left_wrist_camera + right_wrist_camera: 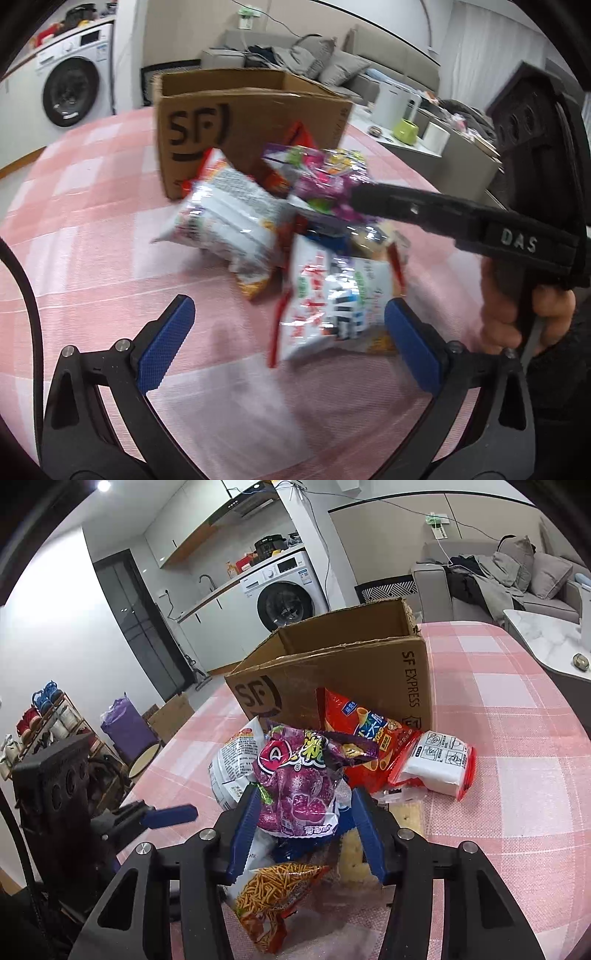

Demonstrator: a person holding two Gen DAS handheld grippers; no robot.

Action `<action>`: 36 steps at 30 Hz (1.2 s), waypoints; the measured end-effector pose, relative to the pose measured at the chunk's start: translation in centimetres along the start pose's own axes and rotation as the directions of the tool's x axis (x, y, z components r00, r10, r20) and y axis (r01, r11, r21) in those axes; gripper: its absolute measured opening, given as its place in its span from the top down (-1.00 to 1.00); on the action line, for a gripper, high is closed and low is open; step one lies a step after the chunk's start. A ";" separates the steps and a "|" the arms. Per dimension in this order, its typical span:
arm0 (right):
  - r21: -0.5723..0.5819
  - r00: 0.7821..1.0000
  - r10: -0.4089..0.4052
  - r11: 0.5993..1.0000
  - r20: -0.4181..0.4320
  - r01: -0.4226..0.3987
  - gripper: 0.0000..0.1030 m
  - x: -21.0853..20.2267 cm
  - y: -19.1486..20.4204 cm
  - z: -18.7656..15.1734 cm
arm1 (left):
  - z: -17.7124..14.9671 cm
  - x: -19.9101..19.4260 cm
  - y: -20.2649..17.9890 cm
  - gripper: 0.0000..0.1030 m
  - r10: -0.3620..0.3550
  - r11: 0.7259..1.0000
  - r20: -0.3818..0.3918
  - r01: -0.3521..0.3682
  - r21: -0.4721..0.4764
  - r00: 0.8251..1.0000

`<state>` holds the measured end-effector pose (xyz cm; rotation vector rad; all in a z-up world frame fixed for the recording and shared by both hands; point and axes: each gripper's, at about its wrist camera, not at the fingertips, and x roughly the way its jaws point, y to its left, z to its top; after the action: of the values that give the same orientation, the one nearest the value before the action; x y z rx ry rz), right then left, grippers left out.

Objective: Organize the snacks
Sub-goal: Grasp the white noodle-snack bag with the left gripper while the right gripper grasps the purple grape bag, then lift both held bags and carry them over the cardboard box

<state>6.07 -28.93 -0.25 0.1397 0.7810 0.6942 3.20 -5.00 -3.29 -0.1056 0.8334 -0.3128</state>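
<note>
Right gripper point(301, 818): blue pads pressed against both sides of purple candy bag point(295, 786), bag gripped and raised above the snack pile; orange noodle-snack packet point(273, 897) directly below the pads, red cone-snack bag point(365, 746) and white packet point(437, 764) just beyond and to the right, open cardboard box point(332, 664) farther ahead on pink checked tablecloth point(517, 775). Left gripper point(288, 332): jaws spread wide, nothing clamped; red-and-white snack bag point(332, 302) just inside the right pad, silver bag point(229, 221) ahead, box behind the pile.
</note>
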 end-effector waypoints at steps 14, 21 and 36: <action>-0.007 1.000 0.008 1.000 -0.019 -0.008 -0.02 0.8 0.4 0.0 | 0.1 2.2 -2.8 -0.35 -0.069 0.994 -0.071 0.075 0.085 0.995; 0.012 1.000 0.006 1.000 -0.030 -0.006 -0.16 1.9 0.4 0.7 | -0.4 0.9 -2.6 -0.22 -0.078 0.991 -0.050 0.082 0.103 0.996; 0.078 0.997 0.079 0.994 0.018 -0.080 0.15 1.8 -0.1 1.5 | -1.6 -2.6 -1.0 -0.21 -0.037 0.994 0.015 0.035 0.108 0.999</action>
<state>8.13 -27.71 -0.29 0.2481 0.7926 0.7368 0.15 -5.10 -2.25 -0.0231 0.7967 -0.3898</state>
